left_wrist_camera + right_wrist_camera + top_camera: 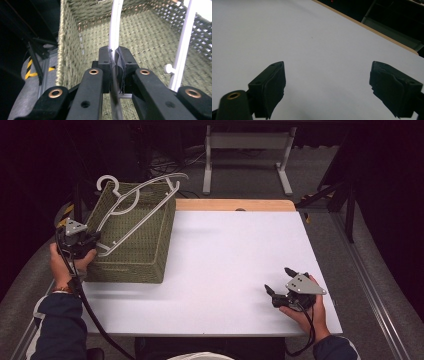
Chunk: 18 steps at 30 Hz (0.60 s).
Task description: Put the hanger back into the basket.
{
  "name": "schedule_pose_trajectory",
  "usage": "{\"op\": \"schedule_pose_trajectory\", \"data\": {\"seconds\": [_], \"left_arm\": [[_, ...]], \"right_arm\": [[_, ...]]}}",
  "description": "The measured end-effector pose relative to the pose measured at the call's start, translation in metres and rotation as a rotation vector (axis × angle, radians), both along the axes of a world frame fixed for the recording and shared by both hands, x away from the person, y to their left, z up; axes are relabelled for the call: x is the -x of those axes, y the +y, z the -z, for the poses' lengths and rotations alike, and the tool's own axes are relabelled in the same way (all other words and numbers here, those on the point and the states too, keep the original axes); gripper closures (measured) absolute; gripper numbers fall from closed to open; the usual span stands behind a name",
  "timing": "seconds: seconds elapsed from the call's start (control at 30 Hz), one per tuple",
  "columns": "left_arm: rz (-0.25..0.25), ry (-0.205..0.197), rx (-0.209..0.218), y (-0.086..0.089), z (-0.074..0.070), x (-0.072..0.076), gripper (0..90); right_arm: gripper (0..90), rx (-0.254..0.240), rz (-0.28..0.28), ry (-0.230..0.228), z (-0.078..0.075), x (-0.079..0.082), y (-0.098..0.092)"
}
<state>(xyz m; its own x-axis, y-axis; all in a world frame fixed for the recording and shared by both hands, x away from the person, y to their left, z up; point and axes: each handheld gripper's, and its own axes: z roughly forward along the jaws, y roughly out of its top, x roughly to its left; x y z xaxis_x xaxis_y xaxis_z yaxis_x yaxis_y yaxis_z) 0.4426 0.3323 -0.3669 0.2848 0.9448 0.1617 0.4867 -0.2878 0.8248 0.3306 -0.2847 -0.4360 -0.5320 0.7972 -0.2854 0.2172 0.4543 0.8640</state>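
A white plastic hanger lies tilted across the top of a green woven basket at the table's left. My left gripper sits at the basket's near left corner, shut on the hanger's lower end. In the left gripper view the pads pinch a white bar of the hanger above the basket's woven floor, left gripper. My right gripper rests on the white table near the front right, held in a hand, jaws wide apart. Between the spread jaws of the right gripper is bare table.
The white table top has a wooden strip along its far edge. A white metal frame stands on the floor beyond it. Dark stands and cables lie at the right and back.
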Motion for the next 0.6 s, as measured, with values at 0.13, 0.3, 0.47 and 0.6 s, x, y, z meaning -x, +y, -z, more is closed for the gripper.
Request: {"op": "schedule_pose_trajectory", "data": {"seconds": [0.13,0.3,0.47,0.6], "left_arm": [[0.004,0.006,0.009,0.0014,0.0004,0.0008,81.5],[-0.021,-0.004,0.013,0.0021,0.0016,0.0019,77.2],[-0.013,-0.02,0.026,0.001,0.0007,0.0037,64.3],[0.006,-0.048,0.021,-0.0046,-0.0016,0.006,60.1]], "right_arm": [[14.6,-0.001,0.001,-0.002,-0.0004,0.0002,-0.0007],[14.6,0.001,-0.003,0.0,-0.0006,0.0002,0.0],[14.6,0.002,-0.005,0.001,-0.0003,0.0001,0.0012],[14.6,0.002,-0.005,-0.002,-0.0007,-0.0001,0.001]]}}
